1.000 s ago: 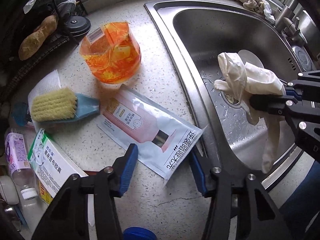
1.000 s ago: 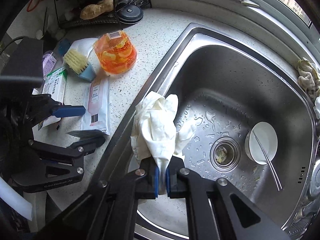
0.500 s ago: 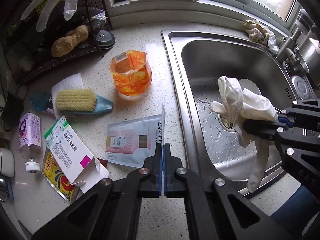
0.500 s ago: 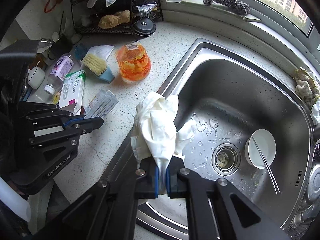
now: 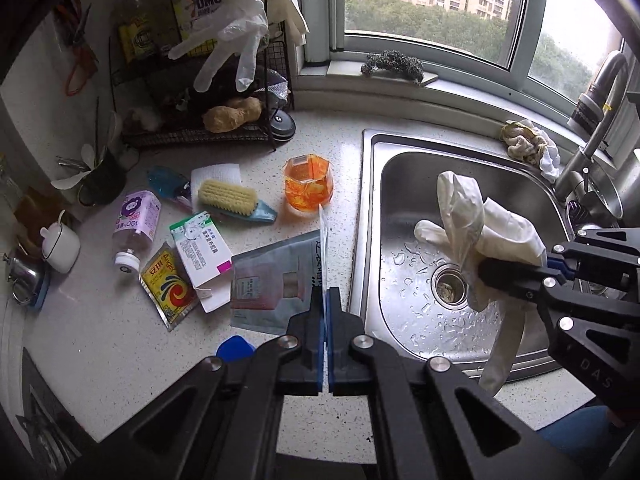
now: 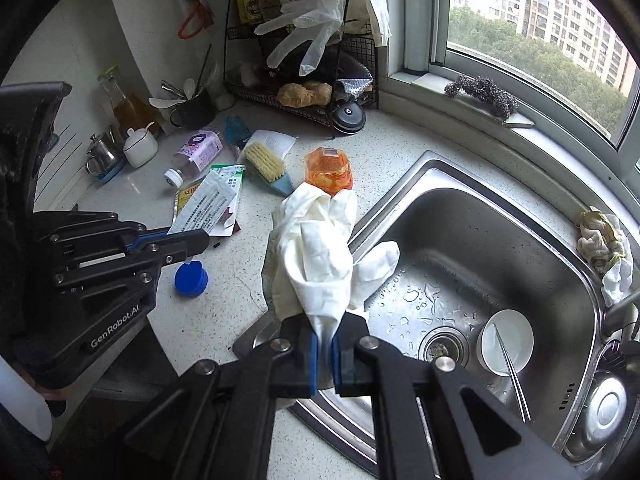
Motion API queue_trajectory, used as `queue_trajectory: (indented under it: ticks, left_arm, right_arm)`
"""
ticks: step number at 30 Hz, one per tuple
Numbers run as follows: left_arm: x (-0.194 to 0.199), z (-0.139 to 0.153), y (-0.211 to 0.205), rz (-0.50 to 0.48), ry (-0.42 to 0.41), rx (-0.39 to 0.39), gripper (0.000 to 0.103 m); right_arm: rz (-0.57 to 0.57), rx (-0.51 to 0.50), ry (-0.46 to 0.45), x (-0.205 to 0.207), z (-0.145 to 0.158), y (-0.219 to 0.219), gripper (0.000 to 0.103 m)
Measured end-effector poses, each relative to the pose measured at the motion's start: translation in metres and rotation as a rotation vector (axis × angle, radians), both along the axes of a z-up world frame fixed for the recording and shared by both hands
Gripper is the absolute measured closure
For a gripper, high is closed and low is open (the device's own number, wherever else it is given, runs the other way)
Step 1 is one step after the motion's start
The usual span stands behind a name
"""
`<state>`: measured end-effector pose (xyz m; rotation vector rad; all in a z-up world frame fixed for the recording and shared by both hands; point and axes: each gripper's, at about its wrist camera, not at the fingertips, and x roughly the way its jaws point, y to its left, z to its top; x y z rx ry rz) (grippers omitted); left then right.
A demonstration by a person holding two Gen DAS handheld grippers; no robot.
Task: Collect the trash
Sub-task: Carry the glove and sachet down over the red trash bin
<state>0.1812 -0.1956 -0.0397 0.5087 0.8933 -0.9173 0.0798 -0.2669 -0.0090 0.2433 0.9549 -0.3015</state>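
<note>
Cream rubber gloves [image 6: 320,252], one bunch, hanging pinched in right gripper [image 6: 324,354], one pink sachet [image 5: 280,280] dangling clamped in left gripper [image 5: 325,340], one blue cap [image 6: 191,278] lying on counter [image 5: 120,360].

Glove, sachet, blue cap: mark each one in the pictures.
glove [image 6: 320,256]: right wrist view, bunched middle above the right tool.
sachet [image 5: 276,280]: left wrist view, printed face beyond the left tool.
blue cap [image 6: 191,278]: right wrist view, top of the cap.

Home kitchen, steel sink [image 5: 472,184] with faucet [image 5: 600,112], speckled countertop [image 5: 100,340], wire rack [image 6: 320,80], scrub brush [image 5: 228,196]
</note>
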Motion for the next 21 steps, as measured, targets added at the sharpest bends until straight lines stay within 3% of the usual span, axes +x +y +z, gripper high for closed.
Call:
queue_trajectory:
  ticks: [10, 21]
  left_arm:
    - [-0.069, 0.01, 0.076, 0.228, -0.008, -0.025, 0.103]
    - [-0.129, -0.031, 0.162, 0.437, 0.069, 0.033, 0.103]
  right_arm:
    - [0.198, -0.011, -0.033, -0.045, 0.007, 0.044, 0.098]
    - [0.398, 0.042, 0.045, -0.076, -0.029, 0.105, 0.098]
